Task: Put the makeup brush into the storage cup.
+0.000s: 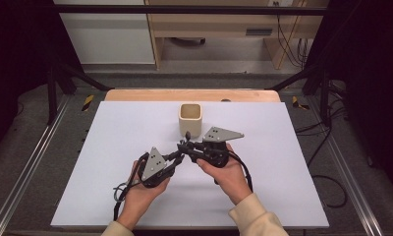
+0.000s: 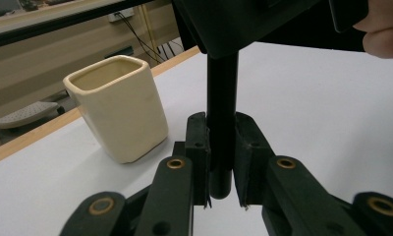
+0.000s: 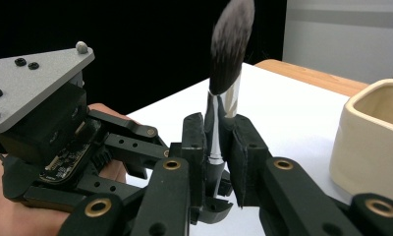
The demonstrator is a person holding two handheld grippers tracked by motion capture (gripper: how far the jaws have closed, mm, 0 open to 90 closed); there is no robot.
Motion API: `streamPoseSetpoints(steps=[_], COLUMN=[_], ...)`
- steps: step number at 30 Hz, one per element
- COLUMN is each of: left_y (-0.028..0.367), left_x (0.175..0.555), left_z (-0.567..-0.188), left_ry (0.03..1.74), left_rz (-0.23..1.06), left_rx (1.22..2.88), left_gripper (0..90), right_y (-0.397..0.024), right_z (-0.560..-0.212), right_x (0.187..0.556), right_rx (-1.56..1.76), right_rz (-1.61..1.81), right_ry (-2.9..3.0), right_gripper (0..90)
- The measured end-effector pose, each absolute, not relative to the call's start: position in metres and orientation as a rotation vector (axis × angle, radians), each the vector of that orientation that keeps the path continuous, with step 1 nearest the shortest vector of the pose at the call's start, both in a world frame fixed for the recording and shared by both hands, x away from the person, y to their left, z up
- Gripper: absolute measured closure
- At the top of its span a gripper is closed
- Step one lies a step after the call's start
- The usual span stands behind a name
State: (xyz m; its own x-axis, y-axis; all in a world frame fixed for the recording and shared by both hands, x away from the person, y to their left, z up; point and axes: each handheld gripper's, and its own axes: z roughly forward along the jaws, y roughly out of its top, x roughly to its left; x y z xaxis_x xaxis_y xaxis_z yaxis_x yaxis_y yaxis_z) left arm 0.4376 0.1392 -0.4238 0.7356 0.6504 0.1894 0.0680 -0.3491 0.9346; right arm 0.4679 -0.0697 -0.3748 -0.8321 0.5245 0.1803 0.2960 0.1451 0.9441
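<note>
Both grippers' jaws clamp one makeup brush [image 3: 224, 93] just before the cream cup [image 1: 190, 119]: left gripper [image 1: 177, 156] on the handle end, right gripper [image 1: 188, 145] near the ferrule. Likely a handover. Free one set of jaws only once the other's hold is firm, keeping the brush upright.

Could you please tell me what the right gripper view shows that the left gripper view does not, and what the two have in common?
Right gripper view: the brush's dark bristle head and silver ferrule, plus the left tongs' grey plate. Left gripper view: the brush's black handle end, and wall cables in the background. Both: the cream cup on the white table, and tongs closed on the brush.
</note>
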Motion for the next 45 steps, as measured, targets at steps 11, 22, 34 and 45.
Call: streamPoseSetpoints(steps=[11, 22, 34, 45], left_y=[0.15, 0.168, 0.181, 0.202], left_x=[0.437, 0.438, 0.435, 0.427], left_z=[-0.431, -0.439, -0.444, -0.447], left_ry=[0.614, 0.652, 0.712, 0.762], left_rz=[0.692, 0.657, 0.662, 0.697], left_rx=[1.865, 1.866, 1.836, 1.786], left_gripper=[47.6, 32.7, 20.2, 11.3], right_y=[-0.086, -0.096, -0.101, -0.106], right_z=[-0.366, -0.363, -0.361, -0.344], right_x=[0.483, 0.496, 0.5, 0.511], right_rx=[0.814, 0.81, 0.806, 0.814], right_rz=[1.595, 1.474, 1.44, 1.4], right_ry=[2.248, 2.282, 2.284, 2.267], right_gripper=[78.5, 78.5, 78.5, 78.4])
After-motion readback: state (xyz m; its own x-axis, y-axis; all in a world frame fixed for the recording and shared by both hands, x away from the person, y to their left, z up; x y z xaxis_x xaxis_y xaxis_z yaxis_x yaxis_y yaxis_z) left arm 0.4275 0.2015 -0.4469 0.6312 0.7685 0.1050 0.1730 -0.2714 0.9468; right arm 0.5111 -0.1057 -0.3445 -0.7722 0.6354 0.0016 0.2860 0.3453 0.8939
